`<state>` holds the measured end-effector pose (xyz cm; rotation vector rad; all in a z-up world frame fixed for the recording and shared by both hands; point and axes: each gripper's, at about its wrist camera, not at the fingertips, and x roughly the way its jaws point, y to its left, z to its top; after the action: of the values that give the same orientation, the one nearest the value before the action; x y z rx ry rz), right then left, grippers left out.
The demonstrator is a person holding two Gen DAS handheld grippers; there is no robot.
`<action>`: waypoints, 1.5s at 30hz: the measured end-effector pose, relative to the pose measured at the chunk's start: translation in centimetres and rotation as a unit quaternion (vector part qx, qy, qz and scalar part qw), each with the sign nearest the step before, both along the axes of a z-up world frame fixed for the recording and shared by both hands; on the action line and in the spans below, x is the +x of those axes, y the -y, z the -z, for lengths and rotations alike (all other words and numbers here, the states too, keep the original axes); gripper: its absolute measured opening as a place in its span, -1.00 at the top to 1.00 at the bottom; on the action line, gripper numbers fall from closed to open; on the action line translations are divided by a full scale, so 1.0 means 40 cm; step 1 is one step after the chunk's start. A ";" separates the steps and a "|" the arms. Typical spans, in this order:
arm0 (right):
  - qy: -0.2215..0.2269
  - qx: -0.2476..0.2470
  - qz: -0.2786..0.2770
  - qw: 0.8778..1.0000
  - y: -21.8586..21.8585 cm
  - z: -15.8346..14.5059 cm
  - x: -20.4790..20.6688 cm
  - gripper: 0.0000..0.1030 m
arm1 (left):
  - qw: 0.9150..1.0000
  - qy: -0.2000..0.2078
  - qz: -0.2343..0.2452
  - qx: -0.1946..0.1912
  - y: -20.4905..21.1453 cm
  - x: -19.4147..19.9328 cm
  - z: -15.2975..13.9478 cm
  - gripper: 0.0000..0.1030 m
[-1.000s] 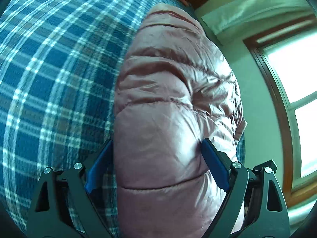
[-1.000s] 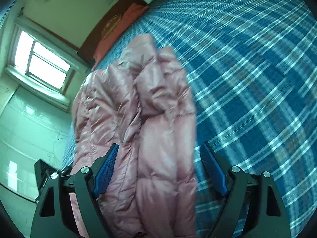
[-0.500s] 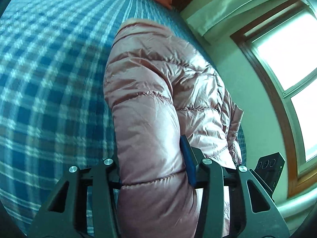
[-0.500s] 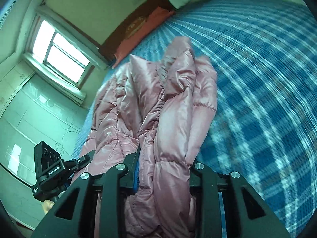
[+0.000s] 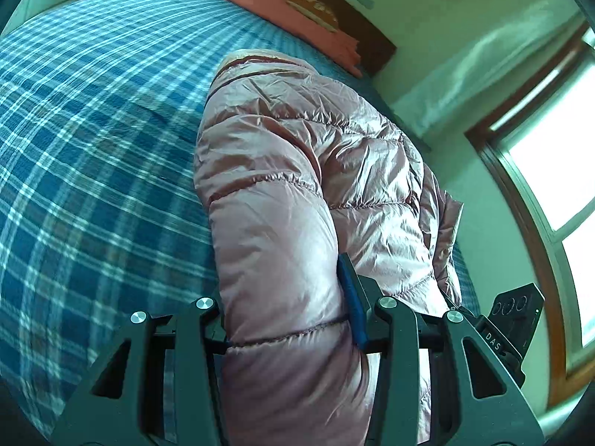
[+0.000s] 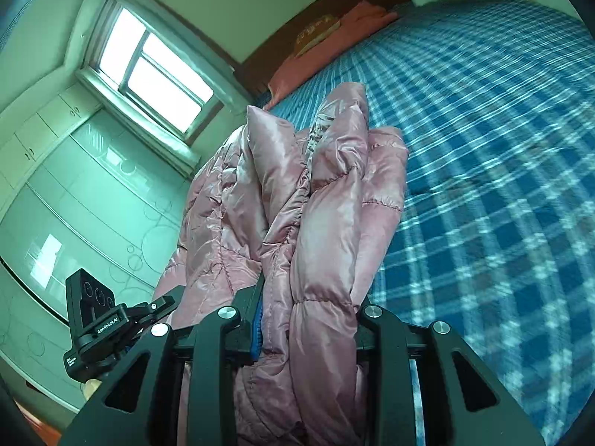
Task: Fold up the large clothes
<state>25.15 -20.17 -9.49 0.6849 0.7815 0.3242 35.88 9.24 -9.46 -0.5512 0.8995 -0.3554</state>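
Observation:
A pink quilted puffer jacket (image 5: 297,171) lies bunched along the bed's edge on a blue plaid cover (image 5: 93,148). My left gripper (image 5: 286,304) is shut on a thick padded fold of it, the blue pad pressing into the fabric. In the right wrist view the same jacket (image 6: 297,204) rises in ridged folds, and my right gripper (image 6: 308,319) is shut on a bundle of its layers. Both ends of the jacket are lifted off the cover. The other gripper's camera block (image 6: 93,312) shows at the lower left of the right wrist view.
The bed's blue plaid cover (image 6: 483,148) spreads wide beside the jacket. An orange pillow (image 5: 297,11) lies against a dark wooden headboard (image 5: 353,26) at the far end. A window (image 6: 156,74) and pale wardrobe doors (image 6: 74,204) stand close to the bed's side.
Both grippers went from open around the jacket to shut on its folds. They then lifted and pulled the jacket back, so more of the room shows.

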 end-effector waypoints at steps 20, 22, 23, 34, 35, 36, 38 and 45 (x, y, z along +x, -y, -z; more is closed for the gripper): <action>-0.043 0.007 0.017 0.999 -0.004 0.081 0.055 0.34 | 1.000 -0.012 -0.001 0.025 -0.036 0.047 0.088 0.10; -0.044 0.006 0.020 0.999 0.001 0.079 0.052 0.29 | 1.000 -0.012 -0.003 0.028 -0.035 0.039 0.085 0.06; -0.046 0.005 0.021 0.999 0.003 0.079 0.050 0.26 | 0.999 -0.012 -0.003 0.030 -0.034 0.034 0.082 0.04; -0.060 0.009 0.035 0.998 0.041 0.074 -0.030 -0.32 | 0.998 0.003 -0.004 0.055 -0.037 -0.063 0.043 -0.49; -0.061 0.016 0.036 0.997 0.044 0.077 -0.040 -0.34 | 0.999 0.004 0.000 0.053 -0.037 -0.078 0.045 -0.51; -0.064 0.027 0.036 0.997 0.044 0.083 -0.048 -0.35 | 0.999 0.004 0.003 0.051 -0.035 -0.087 0.045 -0.51; -0.076 0.054 0.024 0.995 0.038 0.100 -0.053 -0.35 | 0.999 0.007 0.008 0.050 -0.032 -0.105 0.050 -0.48; -0.081 0.046 -0.001 0.996 0.004 0.085 -0.067 0.29 | 0.998 0.004 0.022 0.064 -0.038 -0.114 0.039 0.13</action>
<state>22.45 -20.32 -12.89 0.8041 0.9258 0.3105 31.31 10.75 -11.00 -0.4135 0.9210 -0.3365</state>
